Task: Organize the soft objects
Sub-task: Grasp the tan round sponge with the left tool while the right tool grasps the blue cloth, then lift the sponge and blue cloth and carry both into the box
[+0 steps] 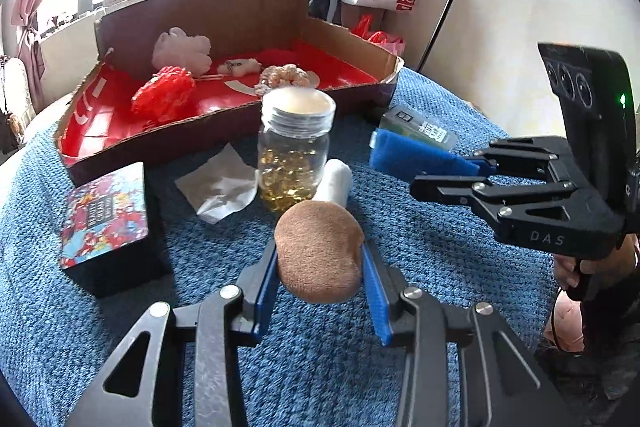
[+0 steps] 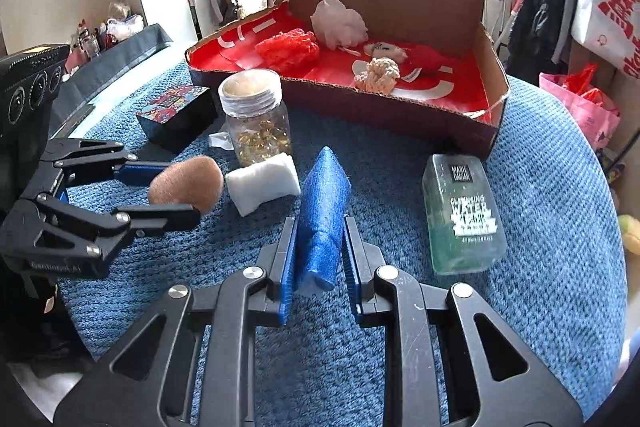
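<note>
the left gripper [image 1: 320, 269] is squeezing a brown puff [image 1: 319, 251] and the right gripper [image 2: 320, 247] is clenching a folded blue sponge [image 2: 323, 211], both just above the blue blanket [image 1: 420, 259], probably because each is bound for the cardboard tray [image 2: 400, 109] already collecting soft things.

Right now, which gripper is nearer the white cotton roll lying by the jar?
Left. The left gripper, shut on the brown sponge, sits just beside the white cotton roll. The right gripper, clamping the blue sponge, is a little further, on the roll's other side.
</note>
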Demonstrator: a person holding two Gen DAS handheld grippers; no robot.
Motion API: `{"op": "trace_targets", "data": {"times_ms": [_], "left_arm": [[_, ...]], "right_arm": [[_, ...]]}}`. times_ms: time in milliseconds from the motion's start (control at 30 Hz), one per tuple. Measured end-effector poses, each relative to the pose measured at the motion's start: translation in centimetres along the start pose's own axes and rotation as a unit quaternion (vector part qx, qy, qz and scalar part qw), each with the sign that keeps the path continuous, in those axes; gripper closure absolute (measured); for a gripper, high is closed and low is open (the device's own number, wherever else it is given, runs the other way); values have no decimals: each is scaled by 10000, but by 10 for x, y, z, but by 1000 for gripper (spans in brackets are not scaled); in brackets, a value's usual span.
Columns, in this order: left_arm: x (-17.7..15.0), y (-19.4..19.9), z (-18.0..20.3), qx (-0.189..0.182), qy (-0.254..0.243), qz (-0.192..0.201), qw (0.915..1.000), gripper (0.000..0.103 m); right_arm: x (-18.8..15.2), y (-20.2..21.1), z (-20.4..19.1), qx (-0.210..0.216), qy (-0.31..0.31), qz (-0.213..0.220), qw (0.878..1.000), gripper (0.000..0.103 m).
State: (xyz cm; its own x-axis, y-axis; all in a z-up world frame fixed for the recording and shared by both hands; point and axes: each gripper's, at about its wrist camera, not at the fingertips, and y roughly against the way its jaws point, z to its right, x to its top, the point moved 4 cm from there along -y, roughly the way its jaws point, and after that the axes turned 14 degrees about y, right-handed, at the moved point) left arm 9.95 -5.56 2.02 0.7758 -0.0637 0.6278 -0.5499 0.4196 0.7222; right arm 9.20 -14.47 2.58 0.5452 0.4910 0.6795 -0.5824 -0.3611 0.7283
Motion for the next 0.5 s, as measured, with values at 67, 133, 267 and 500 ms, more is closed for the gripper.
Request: {"op": "trace_targets", "data": {"times_ms": [67,133,267,500], "left_arm": [[0,4,-1,25,6,36,10000,61],[0,6,-3,15,8,39,10000,61],[-1,10,-5,29,17,66,10000,61],[4,13,-9,91,57,127,9999,61]], "right_arm": [[-2,-1,-1,-11,-21,-23,10000,83],[-3,0,-1,-22,-42,-27,10000,83],[-3,2,-2,-25,-59,-14,10000,83],[-3,3,1,-56,-79,-22,10000,83]]}}
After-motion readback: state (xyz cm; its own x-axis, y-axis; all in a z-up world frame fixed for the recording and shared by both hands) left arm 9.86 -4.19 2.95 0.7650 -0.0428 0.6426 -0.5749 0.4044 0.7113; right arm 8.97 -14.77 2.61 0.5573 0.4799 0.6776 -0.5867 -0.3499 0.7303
